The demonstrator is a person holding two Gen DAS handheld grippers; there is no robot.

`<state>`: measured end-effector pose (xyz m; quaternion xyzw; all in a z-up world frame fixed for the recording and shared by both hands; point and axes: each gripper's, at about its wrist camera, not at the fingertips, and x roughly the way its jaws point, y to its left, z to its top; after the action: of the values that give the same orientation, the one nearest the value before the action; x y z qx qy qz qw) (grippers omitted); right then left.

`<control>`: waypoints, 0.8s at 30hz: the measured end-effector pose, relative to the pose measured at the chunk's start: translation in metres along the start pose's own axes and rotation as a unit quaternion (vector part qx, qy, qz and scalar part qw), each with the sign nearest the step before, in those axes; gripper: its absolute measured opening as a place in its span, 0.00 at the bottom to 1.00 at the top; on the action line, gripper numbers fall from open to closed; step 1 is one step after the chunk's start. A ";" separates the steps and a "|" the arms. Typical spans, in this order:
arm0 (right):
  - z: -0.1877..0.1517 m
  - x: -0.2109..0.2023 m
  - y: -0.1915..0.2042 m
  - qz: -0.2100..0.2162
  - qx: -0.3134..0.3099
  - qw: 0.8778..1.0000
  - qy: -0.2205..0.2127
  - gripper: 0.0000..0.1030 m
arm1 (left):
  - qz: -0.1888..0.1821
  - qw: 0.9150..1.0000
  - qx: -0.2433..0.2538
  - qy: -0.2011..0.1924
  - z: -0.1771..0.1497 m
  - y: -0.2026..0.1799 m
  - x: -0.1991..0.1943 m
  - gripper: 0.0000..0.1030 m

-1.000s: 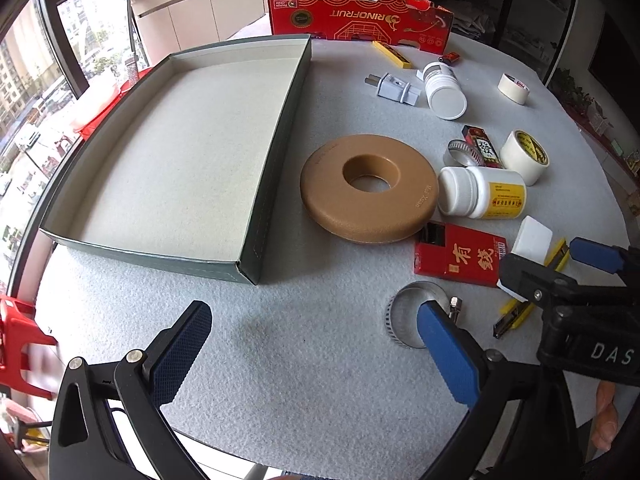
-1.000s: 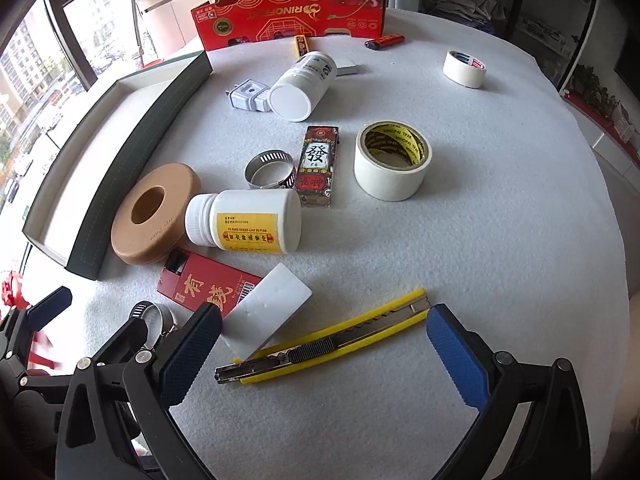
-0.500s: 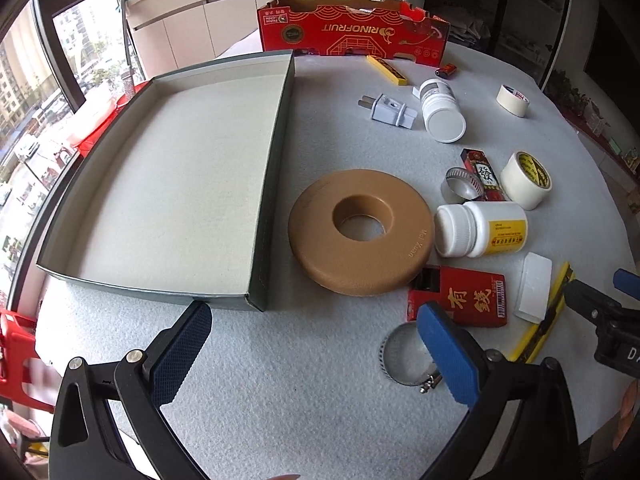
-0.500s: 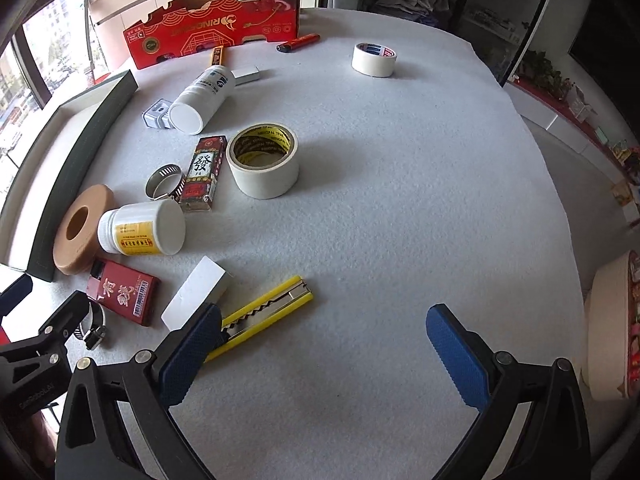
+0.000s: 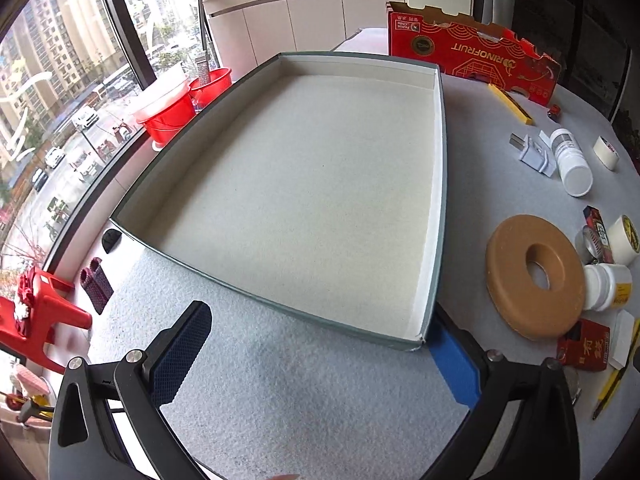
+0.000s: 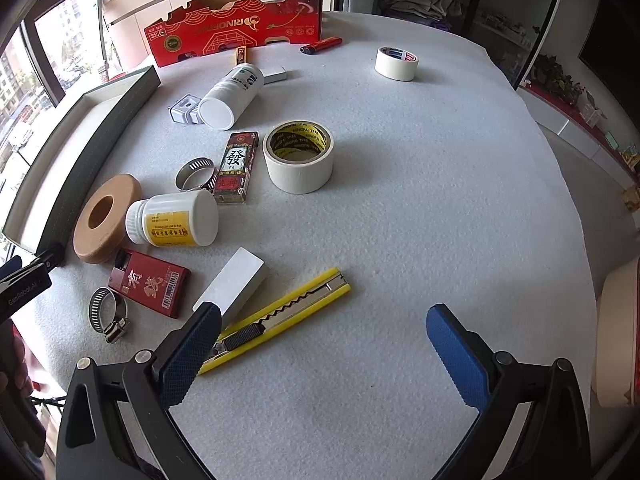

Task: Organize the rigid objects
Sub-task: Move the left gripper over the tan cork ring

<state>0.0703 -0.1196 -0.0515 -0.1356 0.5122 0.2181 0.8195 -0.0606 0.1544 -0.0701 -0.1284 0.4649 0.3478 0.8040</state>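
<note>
**A:** Across the grey felt-covered bench [image 6: 400,208], where does the clutter sit?

**B:** Nearly all of it lies right of the shallow grey-green cardboard tray [image 5: 439,216], which holds nothing. Just beside its right wall rests the tan, smooth, doughnut-shaped disc [image 5: 534,276]; touching that is the white plastic pill bottle with a yellow label [image 6: 173,220], on its side. Nearby are a red card box printed with gold characters [image 6: 150,283], a white rectangular block [image 6: 232,283], a yellow plastic utility knife with a metal blade rail [image 6: 276,318], two ribbed steel hose clamps, one [image 6: 107,314] near the bench edge, and a wide roll of cream masking tape [image 6: 299,157].

**A:** What has changed in the last second?

**B:** The left gripper [image 5: 316,356] has swung away from the disc and clamp and now faces the tray's near right corner, its right finger just beside that corner. The right gripper [image 6: 320,354] has come back over the knife after drifting toward bare felt.

**A:** Holding anything?

**B:** No. Both are spread wide and empty. I judge sorting hasn't begun; the right gripper looks lined up for the knife or block, and the left may steady the tray.

**A:** Handling worries?

**B:** The bottle and tape rolls could roll; the knife lies thin and flat on soft felt.
</note>
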 end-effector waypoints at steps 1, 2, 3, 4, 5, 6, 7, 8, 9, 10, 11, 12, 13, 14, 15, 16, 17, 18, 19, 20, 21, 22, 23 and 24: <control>0.000 0.000 0.000 0.000 0.001 1.000 0.000 1.00 | 0.000 1.000 -0.004 -0.002 0.000 0.002 -0.001 1.00; 0.000 0.000 0.000 0.002 0.001 1.000 0.000 1.00 | -0.007 1.000 -0.009 -0.004 -0.001 0.005 -0.004 1.00; 0.000 -0.001 -0.001 0.002 0.003 1.000 0.000 1.00 | -0.018 1.000 -0.011 -0.005 -0.002 0.005 -0.008 1.00; 0.000 -0.001 -0.002 0.003 0.005 1.000 -0.002 1.00 | -0.033 0.999 -0.011 -0.006 -0.003 0.003 -0.013 1.00; -0.001 -0.002 -0.003 0.003 0.007 1.000 -0.003 1.00 | -0.048 0.999 -0.006 -0.005 -0.005 -0.002 -0.018 1.00; -0.001 -0.001 -0.004 0.004 0.010 1.000 -0.002 1.00 | -0.061 0.998 0.003 -0.005 -0.007 -0.009 -0.023 1.00; 0.000 -0.001 -0.005 0.005 0.012 1.000 -0.001 1.00 | -0.070 0.997 0.015 -0.006 -0.008 -0.018 -0.028 1.00; 0.000 -0.001 -0.007 0.005 0.014 1.000 -0.001 1.00 | -0.079 0.996 0.028 -0.008 -0.009 -0.028 -0.033 1.00; 0.000 -0.001 -0.008 0.005 0.015 1.000 0.000 1.00 | -0.088 0.995 0.042 -0.013 -0.011 -0.037 -0.039 1.00; -0.001 0.000 -0.008 0.005 0.015 1.000 0.001 1.00 | -0.097 0.994 0.055 -0.018 -0.011 -0.047 -0.043 1.00; -0.001 -0.001 -0.008 0.004 0.015 1.000 0.001 1.00 | -0.102 0.992 0.065 -0.023 -0.011 -0.057 -0.046 1.00; -0.001 0.000 -0.009 0.005 0.017 1.000 0.002 1.00 | -0.107 0.991 0.071 -0.024 -0.009 -0.065 -0.047 1.00; -0.002 0.000 -0.011 0.005 0.021 1.000 0.003 1.00 | -0.112 0.991 0.076 -0.023 -0.006 -0.072 -0.046 1.00; -0.002 0.000 -0.012 0.005 0.023 1.000 0.004 1.00 | -0.114 0.990 0.077 -0.023 -0.003 -0.078 -0.045 1.00; -0.002 0.000 -0.013 0.005 0.025 1.000 0.004 1.00 | -0.113 0.990 0.077 -0.024 0.000 -0.082 -0.043 1.00; -0.003 0.000 -0.014 0.004 0.027 1.000 0.004 1.00 | -0.113 0.990 0.077 -0.022 0.004 -0.086 -0.040 1.00; -0.003 0.000 -0.015 0.005 0.028 1.000 0.004 1.00 | -0.116 0.990 0.076 -0.017 0.009 -0.090 -0.035 1.00; -0.003 0.000 -0.016 0.006 0.028 1.000 0.004 1.00 | -0.120 0.990 0.076 -0.013 0.012 -0.092 -0.032 1.00; -0.004 0.001 -0.016 0.006 0.028 1.000 0.005 1.00 | -0.124 0.989 0.077 -0.008 0.014 -0.095 -0.029 1.00; -0.004 0.001 -0.016 0.006 0.028 1.000 0.005 1.00 | -0.127 0.989 0.080 -0.002 0.016 -0.098 -0.026 1.00; -0.003 0.002 -0.016 0.006 0.028 1.000 0.005 1.00 | -0.128 0.988 0.082 0.002 0.017 -0.102 -0.023 1.00; -0.003 0.002 -0.016 0.007 0.028 1.000 0.005 1.00 | -0.130 0.988 0.084 0.007 0.018 -0.106 -0.020 1.00; -0.003 0.003 -0.016 0.009 0.028 1.000 0.006 1.00 | -0.131 0.988 0.085 0.013 0.018 -0.110 -0.017 1.00; -0.002 0.003 -0.016 0.009 0.028 1.000 0.005 1.00 | -0.131 0.988 0.086 0.018 0.017 -0.112 -0.014 1.00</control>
<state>0.0781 -0.1339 -0.0550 -0.1088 0.5239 0.2105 0.8181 0.0225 0.0759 -0.0625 -0.1250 0.4865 0.1960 0.8422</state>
